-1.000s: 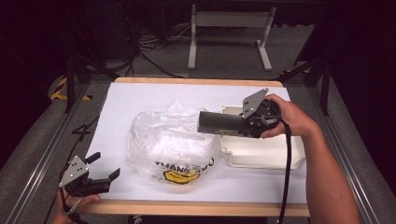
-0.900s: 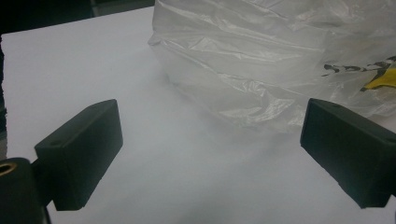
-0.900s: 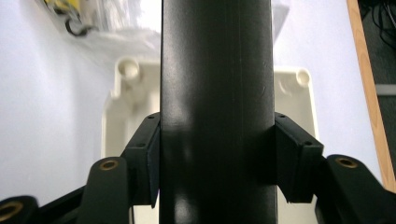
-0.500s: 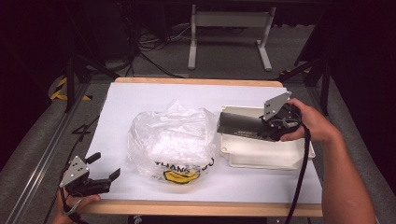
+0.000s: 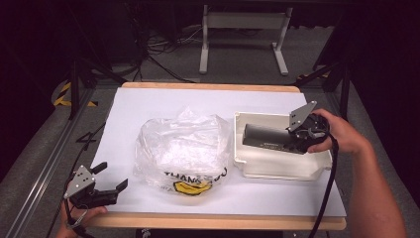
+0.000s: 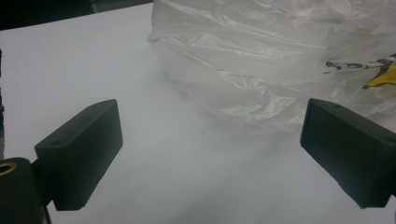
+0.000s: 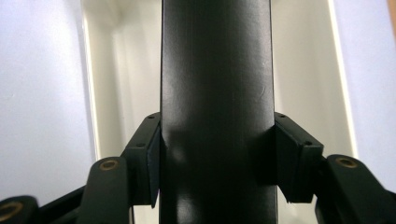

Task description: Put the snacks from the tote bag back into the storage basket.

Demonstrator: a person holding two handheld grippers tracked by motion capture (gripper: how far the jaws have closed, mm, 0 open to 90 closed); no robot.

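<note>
Your left claw [image 5: 110, 176] rests released at the worktop's [image 5: 148, 99] near left corner, beside the clear plastic bag [image 5: 183, 148]. Farther right, your right claw [image 7: 217, 154] is clenched on the black tube [image 5: 267, 138], held lengthwise over the white tray [image 5: 282, 168].

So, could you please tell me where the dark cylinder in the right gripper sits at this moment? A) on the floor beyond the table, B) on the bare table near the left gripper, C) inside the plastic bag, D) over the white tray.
D: the right gripper has its jaws clamped on the dark cylinder, which sits over the white tray, right of the plastic bag.
</note>
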